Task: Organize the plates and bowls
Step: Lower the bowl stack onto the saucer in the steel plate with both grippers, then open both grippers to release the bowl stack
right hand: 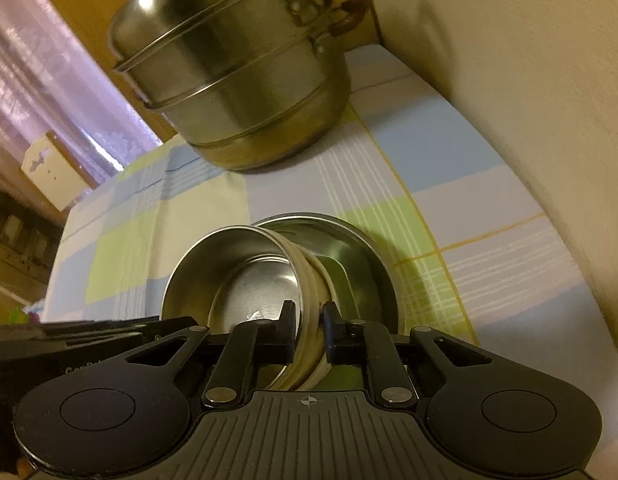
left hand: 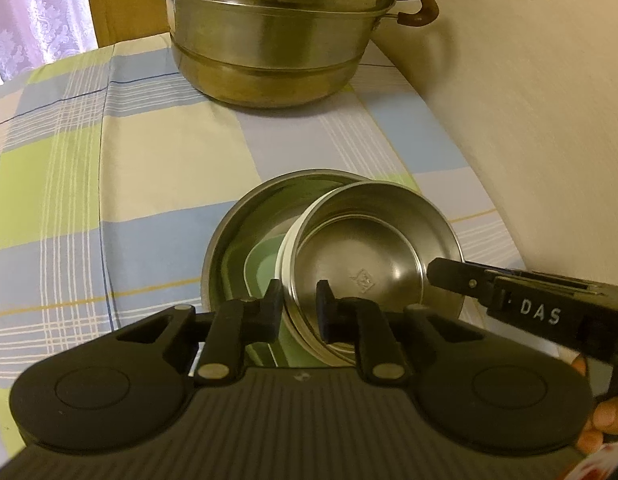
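A steel bowl (left hand: 369, 252) with a white outer band is tilted above a wide steel plate (left hand: 245, 216) that holds a green square dish (left hand: 261, 264). My left gripper (left hand: 299, 308) is shut on the bowl's near rim, one finger inside, one outside. My right gripper (right hand: 309, 328) is shut on the opposite rim of the same bowl (right hand: 237, 276); its finger (left hand: 453, 276) shows in the left wrist view. The plate (right hand: 361, 252) lies beyond the bowl in the right wrist view.
A large stacked steel steamer pot (left hand: 277, 36) with brown handles stands at the far end of the checked tablecloth (left hand: 109, 160). A cream wall (left hand: 529, 100) runs along the right side. A curtain (left hand: 33, 20) hangs at the far left.
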The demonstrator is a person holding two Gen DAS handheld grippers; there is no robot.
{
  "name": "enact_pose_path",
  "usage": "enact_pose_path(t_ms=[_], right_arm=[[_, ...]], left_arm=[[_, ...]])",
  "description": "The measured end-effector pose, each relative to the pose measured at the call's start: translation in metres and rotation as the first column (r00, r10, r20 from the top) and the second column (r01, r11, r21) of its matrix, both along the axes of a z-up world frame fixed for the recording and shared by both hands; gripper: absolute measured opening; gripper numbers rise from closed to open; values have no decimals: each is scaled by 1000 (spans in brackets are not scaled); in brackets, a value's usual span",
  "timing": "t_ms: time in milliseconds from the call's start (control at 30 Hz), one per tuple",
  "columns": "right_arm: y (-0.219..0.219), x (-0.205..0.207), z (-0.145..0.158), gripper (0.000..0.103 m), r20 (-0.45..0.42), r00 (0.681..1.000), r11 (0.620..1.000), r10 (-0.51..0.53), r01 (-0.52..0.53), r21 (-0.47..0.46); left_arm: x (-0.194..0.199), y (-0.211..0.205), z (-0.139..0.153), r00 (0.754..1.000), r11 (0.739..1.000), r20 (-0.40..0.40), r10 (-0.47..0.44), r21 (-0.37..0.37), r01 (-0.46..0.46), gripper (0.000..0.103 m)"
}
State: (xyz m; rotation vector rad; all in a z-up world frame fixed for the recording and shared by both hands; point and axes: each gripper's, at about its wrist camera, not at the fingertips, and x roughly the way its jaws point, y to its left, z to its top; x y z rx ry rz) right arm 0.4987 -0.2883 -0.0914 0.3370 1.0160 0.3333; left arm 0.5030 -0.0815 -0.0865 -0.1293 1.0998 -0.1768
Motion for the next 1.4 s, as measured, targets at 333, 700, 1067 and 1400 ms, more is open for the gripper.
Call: enact_pose_path(t_ms=[333, 700, 1067, 1400], right_arm=[[-18, 17, -1, 13, -169, 983, 990, -68, 88, 114], [-12, 15, 3, 15, -128, 992, 997, -21, 30, 68], [-16, -4, 23, 36, 27, 999, 998, 31, -32, 50], [-20, -43, 38, 45, 134, 986, 995, 96, -94, -21]], left_arm=[[1, -4, 4, 1000, 1000, 1, 2, 20, -2, 15], [-4, -6, 7, 1000, 999, 13, 25, 36, -26, 15], [-22, -9, 25, 996, 997, 75, 53, 48, -57, 17], [-66, -12, 48, 985, 993, 146, 90, 58, -100, 23]])
